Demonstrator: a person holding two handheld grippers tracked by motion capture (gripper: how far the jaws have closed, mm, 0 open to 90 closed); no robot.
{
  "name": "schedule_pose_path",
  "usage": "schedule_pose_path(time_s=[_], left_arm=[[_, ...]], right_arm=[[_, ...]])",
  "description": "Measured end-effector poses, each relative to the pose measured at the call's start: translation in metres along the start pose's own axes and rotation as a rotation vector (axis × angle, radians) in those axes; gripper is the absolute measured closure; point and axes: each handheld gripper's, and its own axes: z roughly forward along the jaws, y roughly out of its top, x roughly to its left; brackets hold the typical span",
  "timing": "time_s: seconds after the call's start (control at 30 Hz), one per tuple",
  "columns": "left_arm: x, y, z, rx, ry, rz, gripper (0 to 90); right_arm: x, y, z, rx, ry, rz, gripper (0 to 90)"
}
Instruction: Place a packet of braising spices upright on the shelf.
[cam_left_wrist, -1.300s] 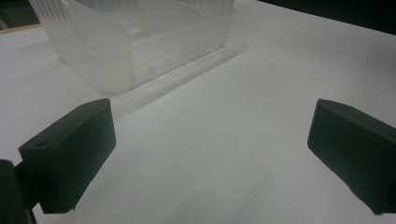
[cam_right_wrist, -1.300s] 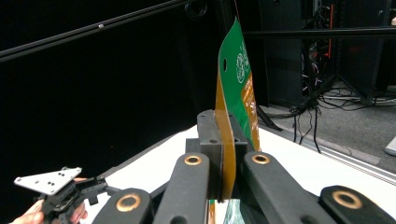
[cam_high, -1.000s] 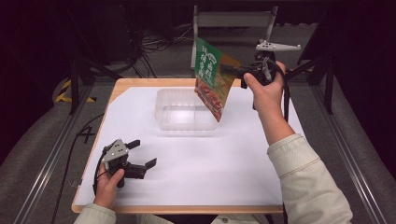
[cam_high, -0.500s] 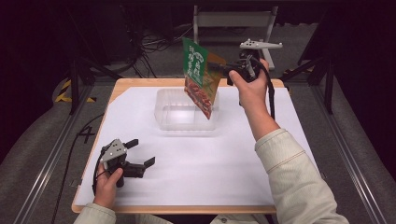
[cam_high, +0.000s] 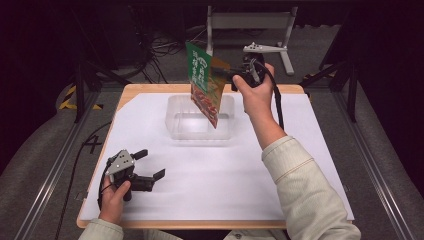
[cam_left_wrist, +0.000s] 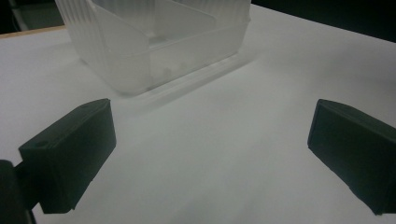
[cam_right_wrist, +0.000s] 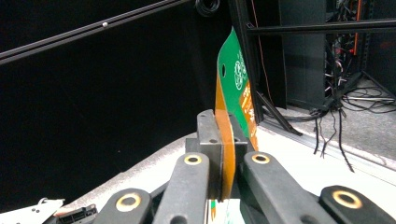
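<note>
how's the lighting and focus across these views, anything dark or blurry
High view: white table bright, surroundings nearly black. Left gripper view: evenly lit, clear container slightly soft, near jaws dark. Right gripper view: background very dark, snack bag sharp, closest linkage a little blurred.

Pale green sleeves (cam_high: 300, 185), black jaws w/ brass rivets, grey plate (cam_high: 120, 161)

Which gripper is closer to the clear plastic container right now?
Right. The right gripper holds a snack bag just above the clear plastic container; the left gripper sits open on the table's near left, well short of it.
</note>
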Motion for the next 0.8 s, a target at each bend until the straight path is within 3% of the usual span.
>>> schedule_pose_path(time_s=[0.8], left_arm=[[-0.005, -0.007, -0.014, -0.005, 0.020, -0.007, 1.6]], right_arm=[[-0.001, -0.012, 0.039, 0.006, 0.006, 0.014, 90.0]])
